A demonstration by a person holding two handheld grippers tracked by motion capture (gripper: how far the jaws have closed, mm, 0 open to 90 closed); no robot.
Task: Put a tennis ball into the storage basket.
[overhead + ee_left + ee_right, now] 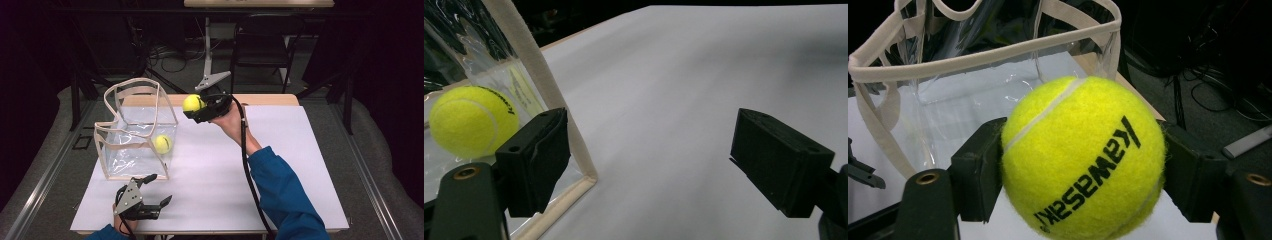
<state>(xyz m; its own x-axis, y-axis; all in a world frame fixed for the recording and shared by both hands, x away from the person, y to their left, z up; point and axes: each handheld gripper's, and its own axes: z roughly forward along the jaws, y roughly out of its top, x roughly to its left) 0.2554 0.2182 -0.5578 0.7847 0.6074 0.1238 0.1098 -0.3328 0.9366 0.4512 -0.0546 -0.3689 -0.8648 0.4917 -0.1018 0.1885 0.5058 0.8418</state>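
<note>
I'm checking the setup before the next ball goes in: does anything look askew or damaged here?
Only the clear bag: its cream-trimmed rim buckles and sags unevenly, so the mouth isn't square. Nothing looks torn or spilled. One tennis ball sits inside; the right gripper holds another tennis ball cleanly.

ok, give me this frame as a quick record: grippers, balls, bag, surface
right gripper: shut on the held tennis ball, raised beside the bag's far right corner
left gripper: open, holds nothing, low at the table's near edge, close to the bag's near corner
second tennis ball: inside the bag
clear bag: upright, top open, cream trim
table: white top
</note>
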